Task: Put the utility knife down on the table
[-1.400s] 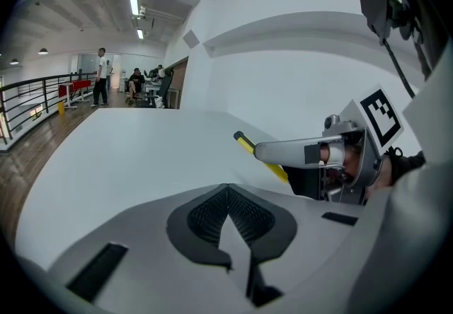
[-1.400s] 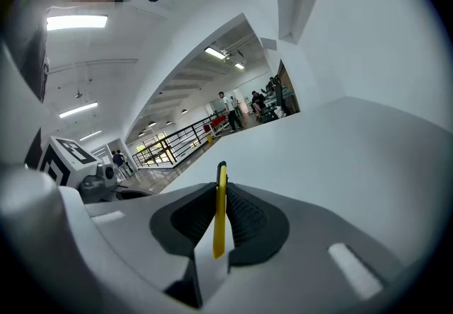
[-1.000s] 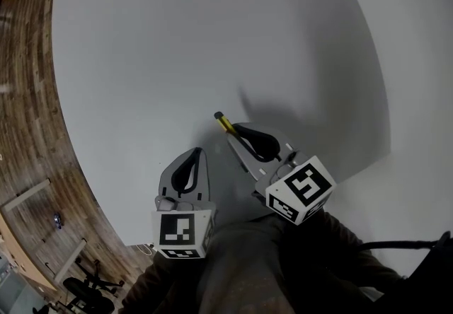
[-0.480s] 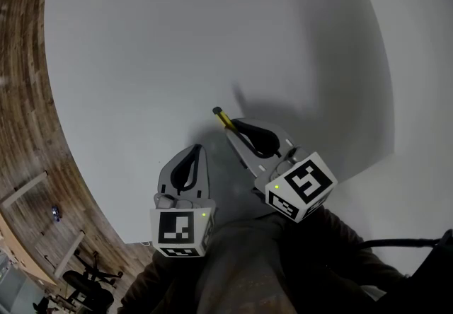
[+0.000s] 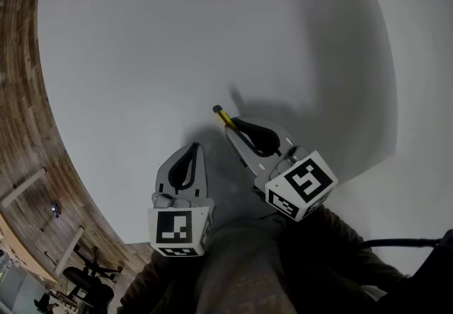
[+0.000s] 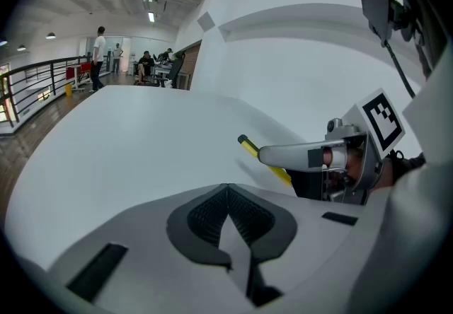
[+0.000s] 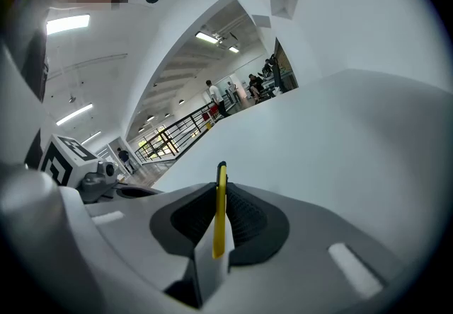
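A slim yellow utility knife (image 5: 223, 117) with a black tip sticks out ahead of my right gripper (image 5: 244, 130), which is shut on it above the white table (image 5: 177, 37). In the right gripper view the knife (image 7: 221, 206) stands edge-on between the black pads (image 7: 244, 219). From the left gripper view the knife (image 6: 263, 160) shows to the right, held by the right gripper (image 6: 290, 155). My left gripper (image 5: 188, 164) hovers beside it, nearer the table's front edge. Its jaws are shut with nothing between them (image 6: 225, 215).
The white table (image 6: 127, 143) spreads far ahead and to the left. A wooden floor (image 5: 28, 164) lies beyond its left edge, with a chair base (image 5: 88, 290) at the bottom left. People and a railing (image 6: 42, 86) stand far off in the hall.
Both grippers stay nearly where they were; the head view has shifted slightly. The knife remains clamped in the right gripper.
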`<move>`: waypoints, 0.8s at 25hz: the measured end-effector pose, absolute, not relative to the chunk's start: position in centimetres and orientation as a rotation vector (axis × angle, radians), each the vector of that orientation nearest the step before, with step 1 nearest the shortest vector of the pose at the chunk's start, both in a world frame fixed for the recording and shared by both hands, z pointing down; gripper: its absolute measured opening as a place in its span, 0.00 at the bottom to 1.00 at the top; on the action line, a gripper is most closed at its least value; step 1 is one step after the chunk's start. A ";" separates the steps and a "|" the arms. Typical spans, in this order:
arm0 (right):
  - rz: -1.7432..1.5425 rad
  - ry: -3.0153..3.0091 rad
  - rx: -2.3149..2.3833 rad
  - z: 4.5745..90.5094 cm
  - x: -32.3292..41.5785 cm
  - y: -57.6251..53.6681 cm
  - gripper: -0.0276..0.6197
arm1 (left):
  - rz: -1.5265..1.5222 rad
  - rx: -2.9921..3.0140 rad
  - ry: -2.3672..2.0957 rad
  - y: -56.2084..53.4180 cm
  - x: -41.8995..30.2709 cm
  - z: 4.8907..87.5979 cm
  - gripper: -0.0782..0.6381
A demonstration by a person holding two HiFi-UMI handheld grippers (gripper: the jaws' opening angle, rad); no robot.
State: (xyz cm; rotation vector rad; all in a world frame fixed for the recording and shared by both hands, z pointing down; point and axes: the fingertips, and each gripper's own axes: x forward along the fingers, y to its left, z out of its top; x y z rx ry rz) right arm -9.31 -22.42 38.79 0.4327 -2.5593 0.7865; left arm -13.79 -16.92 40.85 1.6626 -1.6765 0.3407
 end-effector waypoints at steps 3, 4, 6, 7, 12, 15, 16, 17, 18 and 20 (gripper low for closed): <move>0.796 -2.550 0.435 39.1 -9.3 -22.4 0.11 | 0.342 1.654 -1.669 -16.9 -13.8 41.1 0.11; 0.799 -2.548 0.435 39.2 -9.3 -22.4 0.11 | 0.341 1.653 -1.668 -16.9 -13.8 41.1 0.11; 0.805 -2.543 0.437 39.3 -9.3 -22.4 0.11 | 0.342 1.655 -1.662 -16.7 -13.7 41.2 0.11; 0.808 -2.539 0.439 39.4 -9.2 -22.4 0.11 | 0.344 1.656 -1.657 -16.6 -13.6 41.3 0.11; 0.825 -2.522 0.438 40.0 -9.1 -22.2 0.11 | 0.342 1.650 -1.649 -16.6 -13.5 41.6 0.11; 0.831 -2.513 0.441 40.6 -9.0 -22.2 0.11 | 0.346 1.638 -1.644 -16.6 -13.5 42.0 0.11; 0.833 -2.510 0.444 40.8 -8.9 -22.2 0.11 | 0.346 1.634 -1.643 -16.6 -13.5 42.1 0.11; 0.835 -2.506 0.445 41.0 -8.9 -22.1 0.11 | 0.345 1.636 -1.643 -16.6 -13.5 42.1 0.11; 0.837 -2.503 0.446 41.2 -8.9 -22.1 0.11 | 0.345 1.639 -1.642 -16.5 -13.5 42.2 0.11; 0.841 -2.496 0.446 41.4 -8.9 -21.9 0.11 | 0.345 1.635 -1.640 -16.3 -13.5 42.2 0.11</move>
